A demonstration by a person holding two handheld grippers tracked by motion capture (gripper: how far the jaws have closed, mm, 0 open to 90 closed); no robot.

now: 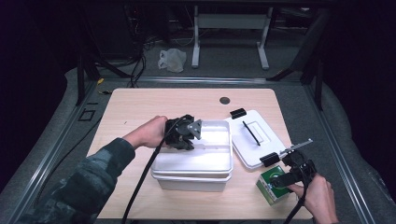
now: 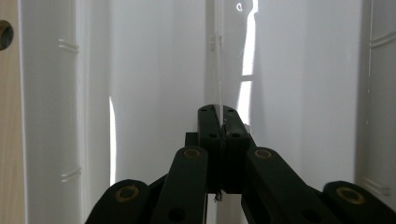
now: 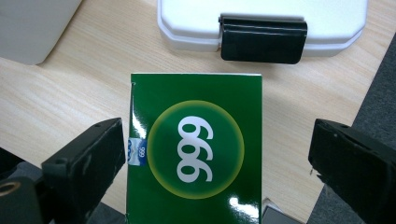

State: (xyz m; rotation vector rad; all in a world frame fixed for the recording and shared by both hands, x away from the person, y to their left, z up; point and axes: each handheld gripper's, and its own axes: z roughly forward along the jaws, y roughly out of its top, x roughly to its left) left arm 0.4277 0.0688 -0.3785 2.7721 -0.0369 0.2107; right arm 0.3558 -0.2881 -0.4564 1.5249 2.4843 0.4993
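Observation:
A white plastic bin (image 1: 194,181) stands open in the middle of the table. My left gripper (image 1: 183,139) hangs over its left part, pointing down inside. In the left gripper view the jaws (image 2: 217,114) are shut tight over the bin's white floor (image 2: 154,93); a thin pale line runs up from the tips, and I cannot tell if anything is pinched. At the front right lies a green box (image 1: 268,187) marked 999 (image 3: 196,149). My right gripper (image 1: 281,177) (image 3: 217,140) is open, one jaw on each side of the box, the right one clearly apart from it.
The bin's white lid (image 1: 273,135) lies flat right of the bin, with a black clip (image 1: 237,113) at its far end and another (image 3: 263,39) just beyond the green box. A round cable hole (image 1: 224,100) sits near the table's far edge.

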